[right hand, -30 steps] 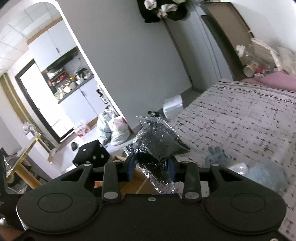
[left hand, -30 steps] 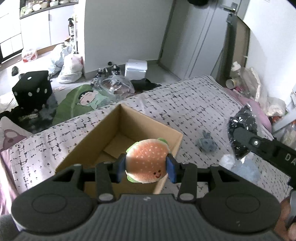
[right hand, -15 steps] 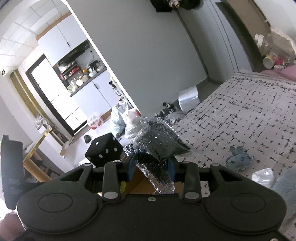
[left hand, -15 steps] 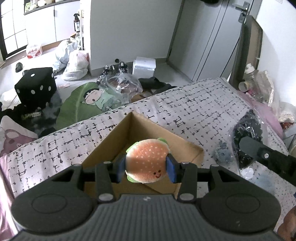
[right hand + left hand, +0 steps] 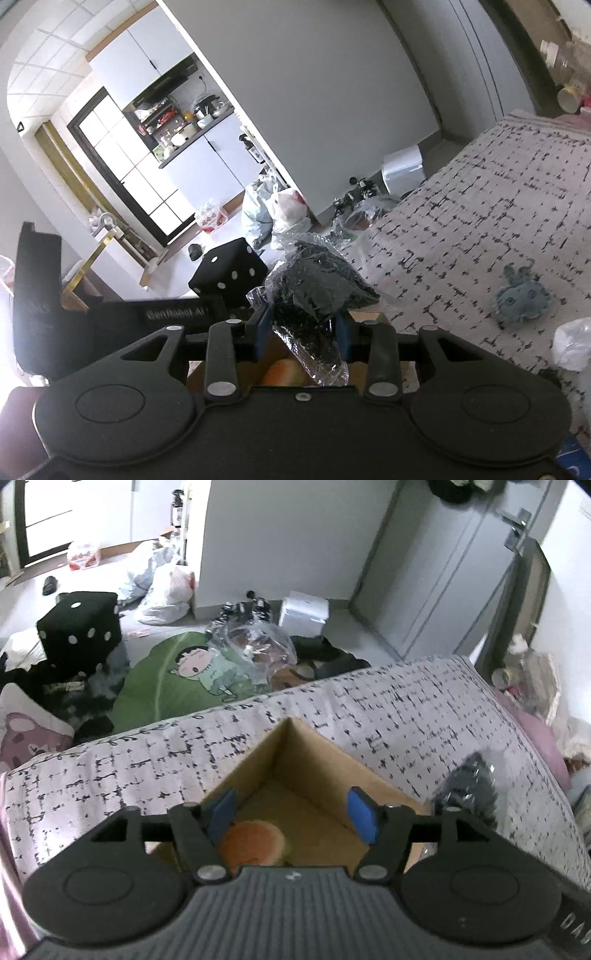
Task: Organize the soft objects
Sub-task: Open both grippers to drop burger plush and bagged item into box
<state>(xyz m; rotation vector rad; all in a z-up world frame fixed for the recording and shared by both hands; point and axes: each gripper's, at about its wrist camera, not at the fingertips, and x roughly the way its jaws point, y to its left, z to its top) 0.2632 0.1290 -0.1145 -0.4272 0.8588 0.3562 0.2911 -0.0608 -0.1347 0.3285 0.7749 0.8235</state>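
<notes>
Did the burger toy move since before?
Yes. The burger toy dropped from between the left gripper pads, now spread apart, and lies low inside the cardboard box.

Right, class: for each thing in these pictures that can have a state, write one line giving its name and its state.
Left gripper: open, holding nothing, above the box.
Right gripper: shut on the plastic-wrapped black item.
Burger plush: loose, inside the box.
Cardboard box: open-topped, on the bed.
Blue plush: lying on the bed, outside the box.
</notes>
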